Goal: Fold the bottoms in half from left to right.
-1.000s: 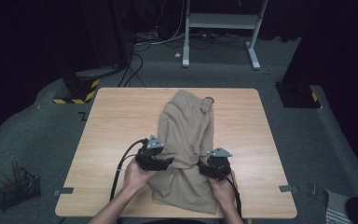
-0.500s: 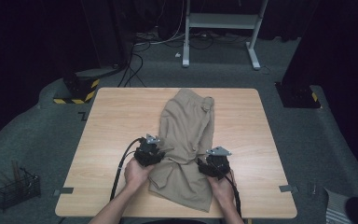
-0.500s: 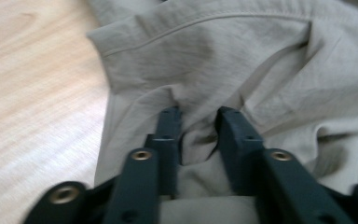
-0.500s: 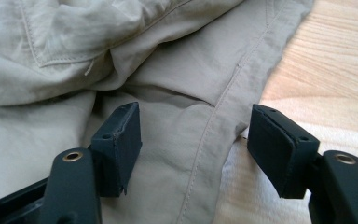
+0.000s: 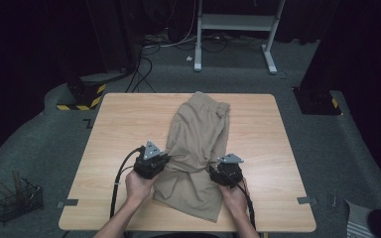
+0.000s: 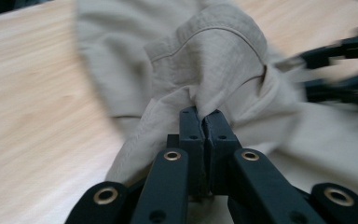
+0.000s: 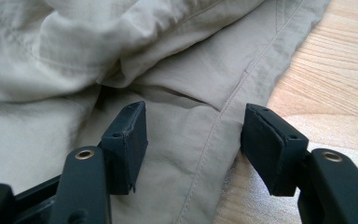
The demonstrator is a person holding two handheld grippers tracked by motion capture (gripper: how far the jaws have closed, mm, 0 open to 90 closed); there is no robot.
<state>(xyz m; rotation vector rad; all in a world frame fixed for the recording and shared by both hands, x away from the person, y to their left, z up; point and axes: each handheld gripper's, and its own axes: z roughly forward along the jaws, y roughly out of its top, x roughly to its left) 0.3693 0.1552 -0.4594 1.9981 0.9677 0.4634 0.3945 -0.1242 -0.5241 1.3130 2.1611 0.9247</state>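
A pair of khaki trousers point(image 5: 198, 131) lies folded lengthwise down the middle of the wooden table point(image 5: 119, 124). My left gripper point(image 5: 164, 160) is at the cloth's left edge. Its jaws have just been closing and are now shut on a pinched fold of the khaki cloth point(image 6: 214, 70), which bunches above the left gripper point(image 6: 204, 116). My right gripper point(image 5: 218, 167) sits at the cloth's right edge. The right gripper point(image 7: 193, 121) is open, its jaws having just closed a little. A seam of the trousers point(image 7: 223, 116) lies between the pads, which stand apart from it.
Bare wood lies on both sides of the trousers. On the floor, a wire basket point(image 5: 17, 198) stands at lower left and a yellow-and-black striped base point(image 5: 82, 96) by the table's far left corner. A white desk frame point(image 5: 233, 29) and cables are behind.
The left gripper has closed on the cloth's left edge and shifted a little left, gathering the cloth into a bunch between the two grippers. The right hand has stayed put.
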